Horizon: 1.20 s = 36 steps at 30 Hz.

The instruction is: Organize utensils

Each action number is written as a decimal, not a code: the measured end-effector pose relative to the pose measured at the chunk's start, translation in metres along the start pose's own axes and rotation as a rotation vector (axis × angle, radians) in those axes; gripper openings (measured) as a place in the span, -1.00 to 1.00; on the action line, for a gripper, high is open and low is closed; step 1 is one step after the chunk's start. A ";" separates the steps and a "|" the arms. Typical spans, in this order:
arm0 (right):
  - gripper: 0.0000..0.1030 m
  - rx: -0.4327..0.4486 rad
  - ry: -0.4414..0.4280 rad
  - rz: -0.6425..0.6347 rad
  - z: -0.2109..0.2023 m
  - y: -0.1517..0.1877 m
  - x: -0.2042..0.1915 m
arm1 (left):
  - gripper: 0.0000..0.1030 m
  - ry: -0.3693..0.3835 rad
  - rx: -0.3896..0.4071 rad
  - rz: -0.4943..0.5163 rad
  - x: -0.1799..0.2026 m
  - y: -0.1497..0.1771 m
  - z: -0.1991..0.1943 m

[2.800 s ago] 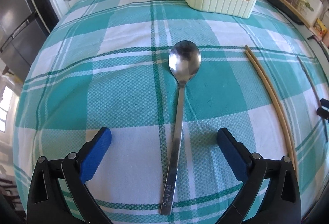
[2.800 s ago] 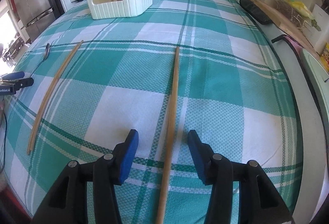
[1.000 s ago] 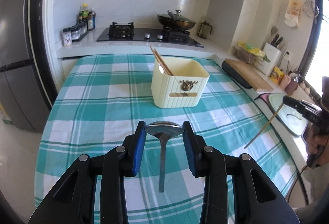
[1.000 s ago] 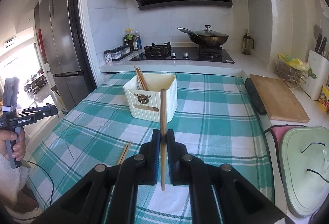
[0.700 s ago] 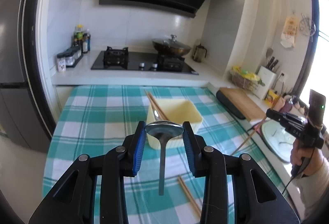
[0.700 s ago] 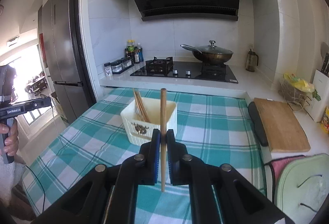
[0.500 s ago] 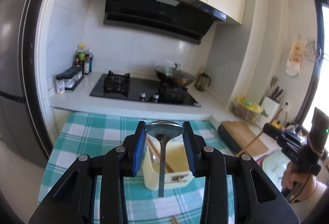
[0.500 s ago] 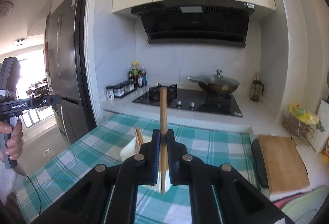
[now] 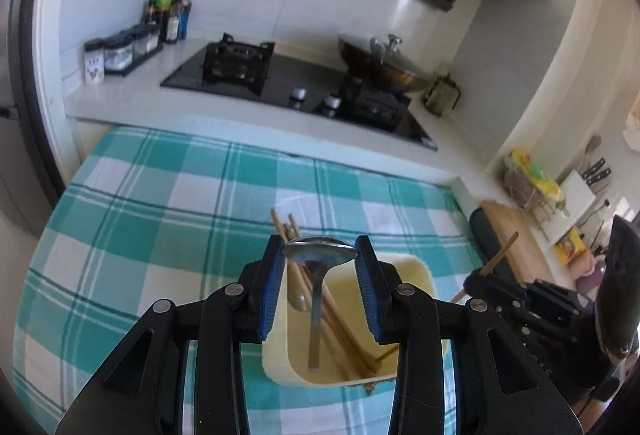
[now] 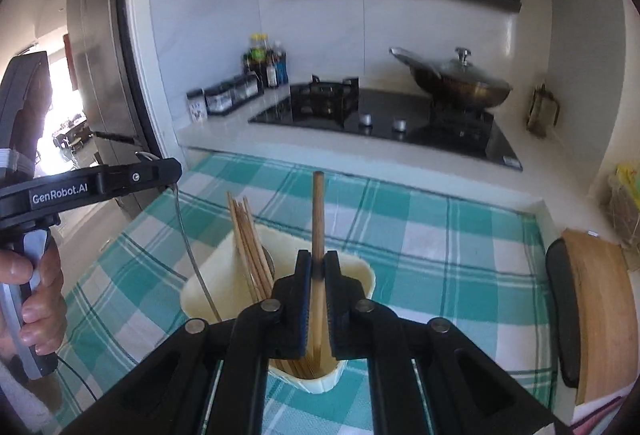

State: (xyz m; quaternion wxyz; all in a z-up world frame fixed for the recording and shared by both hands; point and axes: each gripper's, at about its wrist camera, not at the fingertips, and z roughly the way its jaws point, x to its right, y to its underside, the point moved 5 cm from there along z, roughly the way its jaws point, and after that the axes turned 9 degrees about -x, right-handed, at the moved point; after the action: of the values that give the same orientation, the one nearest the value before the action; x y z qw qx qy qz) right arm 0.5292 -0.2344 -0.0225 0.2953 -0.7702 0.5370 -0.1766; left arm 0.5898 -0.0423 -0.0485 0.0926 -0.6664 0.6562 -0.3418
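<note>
My left gripper (image 9: 320, 259) is shut on a steel spoon (image 9: 318, 255) by its bowl, and the handle hangs down into the cream utensil holder (image 9: 416, 271). Several wooden chopsticks (image 9: 336, 319) and another spoon lean inside the holder. My right gripper (image 10: 318, 267) is shut on a single wooden chopstick (image 10: 319, 211), held upright with its lower end over the same holder (image 10: 360, 271), where more chopsticks (image 10: 248, 243) stand. In the right wrist view the left gripper (image 10: 172, 171) comes in from the left with the spoon handle (image 10: 192, 251) dangling into the holder.
The holder stands on a teal and white checked tablecloth (image 9: 160, 203). Behind it a counter carries a black gas hob (image 9: 248, 71), a lidded wok (image 10: 452, 79) and spice jars (image 9: 120, 51). A wooden cutting board (image 10: 600, 299) lies at the right. A hand (image 10: 36, 287) grips the left tool.
Both grippers have travelled forward over the table and now hang above the holder. The spoon handle and the chopstick tip now reach into its opening. Neither grip has changed.
</note>
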 end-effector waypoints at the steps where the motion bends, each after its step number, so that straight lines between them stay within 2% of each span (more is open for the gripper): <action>1: -0.86 -0.024 -0.009 0.005 0.010 0.002 0.001 | -0.31 -0.003 -0.025 -0.002 -0.001 0.003 0.009; 3: -0.82 -0.057 -0.025 0.018 0.025 0.006 0.002 | -0.29 -0.017 -0.067 0.000 -0.003 0.009 0.020; 5: -0.75 -0.047 -0.039 0.040 0.028 0.007 0.001 | -0.26 -0.023 -0.082 0.006 -0.003 0.017 0.019; 7: -0.10 -0.013 -0.049 0.074 0.019 0.008 0.001 | -0.07 -0.004 -0.060 0.025 -0.006 0.030 0.002; 8: -0.05 0.022 -0.054 0.091 0.009 0.009 0.001 | 0.08 0.001 -0.051 0.041 -0.006 0.038 -0.009; 11: -0.05 0.080 -0.054 0.101 -0.030 0.030 0.000 | 0.32 0.002 -0.067 0.102 -0.014 0.078 -0.047; 12: -0.04 0.082 -0.049 0.099 -0.043 0.047 -0.001 | 0.44 0.004 -0.093 0.124 -0.018 0.097 -0.058; 15: 0.01 0.056 -0.029 0.099 -0.067 0.111 0.001 | 0.60 0.004 -0.165 0.153 -0.033 0.167 -0.085; 17: 0.01 0.008 0.004 0.103 -0.070 0.165 0.000 | 0.60 -0.004 -0.209 0.148 -0.041 0.219 -0.094; 20: 0.01 -0.097 0.091 0.115 -0.069 0.257 -0.008 | 0.60 -0.045 -0.241 0.123 -0.044 0.276 -0.095; 22: 0.01 -0.140 0.114 0.166 -0.073 0.311 -0.013 | 0.60 -0.041 -0.248 0.095 -0.041 0.300 -0.093; 25: 0.01 -0.156 0.118 0.282 -0.083 0.361 -0.013 | 0.60 0.007 -0.270 0.049 -0.028 0.320 -0.080; 28: 0.01 -0.154 0.107 0.306 -0.090 0.378 -0.015 | 0.60 0.012 -0.261 0.043 -0.014 0.324 -0.065; 32: 0.01 -0.139 0.136 0.268 -0.089 0.376 -0.022 | 0.60 -0.030 -0.247 0.080 0.005 0.327 -0.051; 36: 0.01 -0.124 0.107 0.271 -0.088 0.376 -0.032 | 0.61 -0.082 -0.239 0.110 0.015 0.334 -0.042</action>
State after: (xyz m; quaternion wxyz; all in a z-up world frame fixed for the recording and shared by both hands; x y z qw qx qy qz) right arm 0.1941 -0.3220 -0.1957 0.2392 -0.6969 0.6609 -0.1423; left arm 0.2934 -0.0840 -0.2032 0.0578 -0.6489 0.7236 -0.2281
